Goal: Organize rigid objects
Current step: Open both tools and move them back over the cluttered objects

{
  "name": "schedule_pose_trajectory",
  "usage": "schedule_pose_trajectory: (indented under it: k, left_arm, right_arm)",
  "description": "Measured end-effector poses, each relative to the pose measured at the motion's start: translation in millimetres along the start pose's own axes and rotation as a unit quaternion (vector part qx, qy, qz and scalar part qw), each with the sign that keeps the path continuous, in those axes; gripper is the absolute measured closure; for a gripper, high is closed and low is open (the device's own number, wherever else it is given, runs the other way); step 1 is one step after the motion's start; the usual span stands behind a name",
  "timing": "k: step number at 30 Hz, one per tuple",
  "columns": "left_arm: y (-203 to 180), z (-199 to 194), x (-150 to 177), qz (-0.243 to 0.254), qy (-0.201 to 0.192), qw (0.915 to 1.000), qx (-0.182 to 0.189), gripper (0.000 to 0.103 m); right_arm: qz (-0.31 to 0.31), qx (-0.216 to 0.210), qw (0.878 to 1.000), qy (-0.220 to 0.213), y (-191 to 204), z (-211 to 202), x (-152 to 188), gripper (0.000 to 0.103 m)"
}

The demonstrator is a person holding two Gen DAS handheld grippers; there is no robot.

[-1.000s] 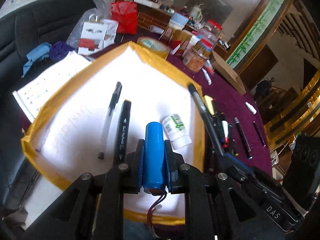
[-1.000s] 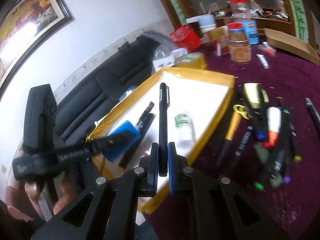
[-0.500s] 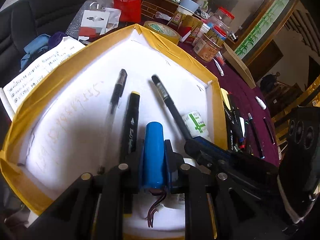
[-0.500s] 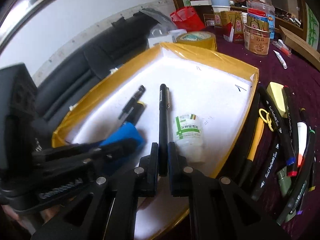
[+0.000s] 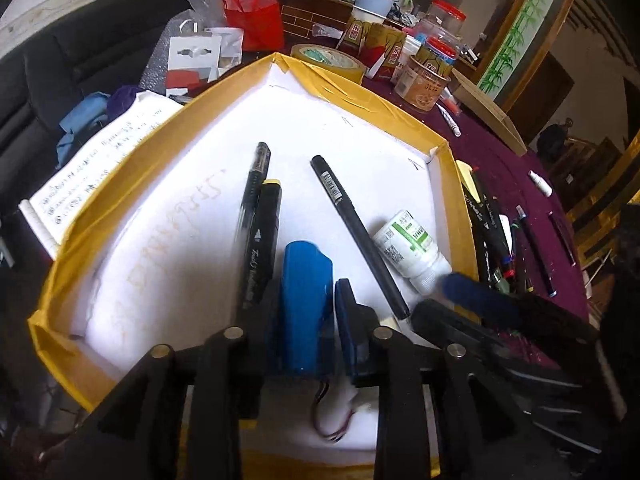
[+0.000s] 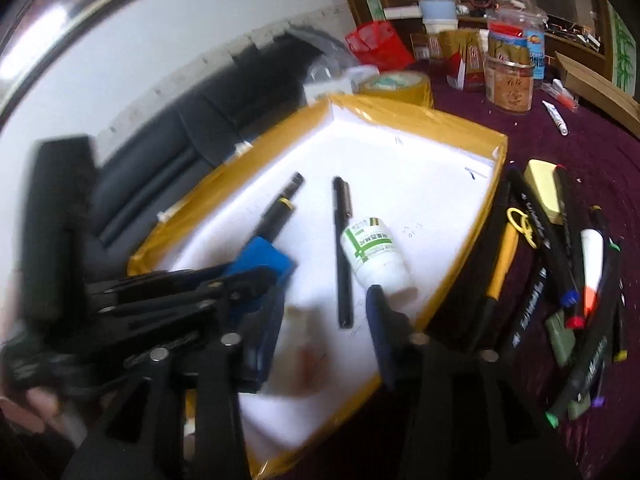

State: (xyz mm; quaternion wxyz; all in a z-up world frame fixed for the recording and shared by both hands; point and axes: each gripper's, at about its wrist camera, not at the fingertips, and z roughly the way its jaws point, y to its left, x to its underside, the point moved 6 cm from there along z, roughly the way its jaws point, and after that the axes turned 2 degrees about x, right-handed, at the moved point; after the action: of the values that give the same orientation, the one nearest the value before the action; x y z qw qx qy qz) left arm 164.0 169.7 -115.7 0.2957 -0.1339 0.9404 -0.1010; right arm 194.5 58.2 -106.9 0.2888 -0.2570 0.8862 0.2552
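A yellow-rimmed white tray (image 5: 451, 184) (image 6: 440, 120) holds a clear-barrel pen (image 5: 254, 184), a black marker (image 5: 262, 240), a black pen (image 5: 352, 228) (image 6: 342, 252) and a white green-labelled bottle (image 5: 412, 248) (image 6: 374, 256). My left gripper (image 5: 308, 300) stands low over the tray with a blue battery (image 5: 306, 300) between its jaws; the right jaw stands slightly off it. My right gripper (image 6: 320, 320) is open and empty just behind the black pen, which lies free on the tray.
Several markers and pens (image 6: 580, 272) lie on the purple cloth (image 6: 600, 152) right of the tray. A tape roll (image 5: 328, 60), jars (image 5: 430, 76), a red bag (image 5: 252, 16) and a notebook (image 5: 92, 168) stand around the tray's far and left sides.
My right gripper opened and let go of the black pen, which now lies in the tray. My left gripper came lower over the tray and its jaws loosened around the battery.
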Motion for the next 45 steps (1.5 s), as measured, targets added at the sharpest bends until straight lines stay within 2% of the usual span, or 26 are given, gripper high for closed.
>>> schedule_pose_trajectory:
  k: [1,5,8,12,14,15,18,24,29,35,39,42,45]
  left_arm:
    - [-0.6,-2.7,1.4,0.007,-0.002,0.9999,-0.009,0.071]
    - [-8.0,-15.8,8.3,0.043,-0.008,0.9983,-0.037,0.071]
    - [-19.6,-28.5,14.2,0.06,-0.015,0.9973,-0.04,0.071]
    - [-48.9,-46.2,22.2,0.069,-0.029,0.9972,-0.01,0.07]
    - [-72.5,-51.2,27.7,0.081,-0.031,0.996,0.02,0.049]
    - [-83.3,-52.5,30.4,0.087,-0.03,0.9951,0.034,0.045]
    - [-115.5,-48.2,41.0,0.11,-0.015,0.9921,0.059,0.044]
    - [-160.0,-35.4,61.4,0.15,0.018,0.986,0.07,0.044]
    - [-175.1,-35.6,66.7,0.164,0.023,0.9837,0.07,0.044]
    - [-181.0,-33.9,70.7,0.167,0.029,0.9833,0.068,0.044]
    - [-186.5,-32.7,70.4,0.168,0.032,0.9829,0.069,0.044]
    - [-193.5,-33.0,71.6,0.173,0.035,0.9818,0.07,0.044]
    - [-200.8,-33.2,72.4,0.18,0.036,0.9806,0.07,0.044]
  right_arm:
    - [0.002,-0.006,1.0,-0.009,0.6,-9.1,2.6,0.064]
    - [0.019,-0.029,0.998,-0.048,-5.8,-49.1,13.6,0.063]
    - [0.041,-0.03,0.996,-0.07,-21.9,-71.4,20.8,0.059]
    - [0.079,-0.019,0.993,-0.089,-56.4,-96.8,40.3,0.056]
    - [0.104,-0.012,0.99,-0.094,-76.5,-107.4,52.5,0.056]
    - [0.117,-0.007,0.988,-0.098,-87.5,-112.9,59.2,0.056]
    - [0.149,0.01,0.983,-0.106,-117.5,-130.1,73.4,0.056]
    - [0.189,0.043,0.974,-0.121,-167.1,-162.9,81.6,0.056]
    - [0.218,0.063,0.968,-0.109,-207.0,-175.9,70.6,0.056]
    - [0.201,0.111,0.969,-0.095,-239.0,-180.6,41.4,0.056]
    - [0.188,0.123,0.973,-0.052,-264.7,-164.1,17.2,0.058]
    - [0.184,0.147,0.972,-0.021,-293.7,-142.1,4.4,0.063]
    - [0.175,0.133,0.976,0.003,-320.8,-114.7,3.3,0.082]
